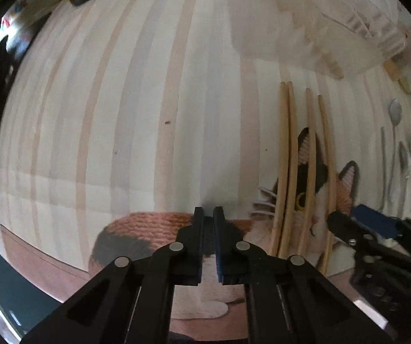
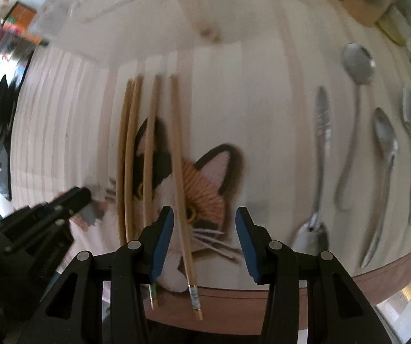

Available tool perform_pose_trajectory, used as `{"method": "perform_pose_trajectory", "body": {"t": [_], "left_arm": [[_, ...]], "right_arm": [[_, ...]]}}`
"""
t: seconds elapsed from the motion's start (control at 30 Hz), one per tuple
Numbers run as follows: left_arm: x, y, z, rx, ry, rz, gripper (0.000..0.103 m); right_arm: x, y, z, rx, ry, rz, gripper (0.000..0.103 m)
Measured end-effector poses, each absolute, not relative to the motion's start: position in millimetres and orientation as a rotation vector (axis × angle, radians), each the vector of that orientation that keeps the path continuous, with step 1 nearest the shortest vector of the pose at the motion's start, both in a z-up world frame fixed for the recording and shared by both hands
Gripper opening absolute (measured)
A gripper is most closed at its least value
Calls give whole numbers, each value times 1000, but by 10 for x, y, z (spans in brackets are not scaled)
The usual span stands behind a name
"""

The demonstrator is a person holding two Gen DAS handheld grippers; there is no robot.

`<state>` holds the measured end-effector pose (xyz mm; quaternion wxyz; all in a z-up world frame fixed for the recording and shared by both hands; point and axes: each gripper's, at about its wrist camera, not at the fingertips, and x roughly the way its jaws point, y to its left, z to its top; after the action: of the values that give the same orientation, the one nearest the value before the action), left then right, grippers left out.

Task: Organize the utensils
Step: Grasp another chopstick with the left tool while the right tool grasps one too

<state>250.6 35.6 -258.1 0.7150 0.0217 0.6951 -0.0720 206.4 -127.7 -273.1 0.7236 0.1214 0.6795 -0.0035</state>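
Left claw [image 1: 209,215] nearly together, empty | right claw [image 2: 204,223] apart over slim wooden chopsticks [image 2: 148,149] | steel spoons [image 2: 357,66] beside

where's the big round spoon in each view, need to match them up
Left wrist view: the big round spoon lies small at the far right edge, bowl pointing up, among the other metal cutlery.
Right wrist view: the same spoon is upper right, handle running down.
Shared landmark: the four wooden chopsticks lying across the cat mat, left of the spoon.
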Motion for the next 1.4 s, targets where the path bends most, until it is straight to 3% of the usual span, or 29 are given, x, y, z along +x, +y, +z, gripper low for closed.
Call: {"method": "perform_pose_trajectory", "body": {"t": [0.1,0.13,0.17,0.2,0.43,0.53,0.6,0.63,1.23,1.4], "left_arm": [[2487,440,-2582,-48,1574,-237,11],[2470,435,-2576,-69,1574,-268,14],[2452,406,-2568,-72,1570,-289,21],[2434,365,-2554,-61,1560,-307,25],[2452,156,-2605,23,1546,-315,27],[2388,151,-2641,-5,1538,-323,21],[2370,228,-2641,-36,1542,-323,6],[2372,298,-2668,-38,1551,-314,4],[2235,548,-2599,43,1520,-239,5],[2201,190,-2638,94,1505,-235,6]], "right_arm": [[2025,-1140,-2749,169,1477,-16,28],[2004,-1142,-2766,160,1477,-28,15],[1997,-1143,-2781,141,1478,-61,8],[1982,-1163,-2786,130,1474,-95,8],[1973,-1350,-2866,204,1489,-119,8],[1893,-1336,-2917,204,1490,-128,8],[1879,-1373,-2913,211,1490,-131,8],[1885,-1370,-2915,215,1490,-131,8],[1904,-1463,-2877,269,1522,-131,8],[1911,-1449,-2893,236,1542,-121,8]]}}
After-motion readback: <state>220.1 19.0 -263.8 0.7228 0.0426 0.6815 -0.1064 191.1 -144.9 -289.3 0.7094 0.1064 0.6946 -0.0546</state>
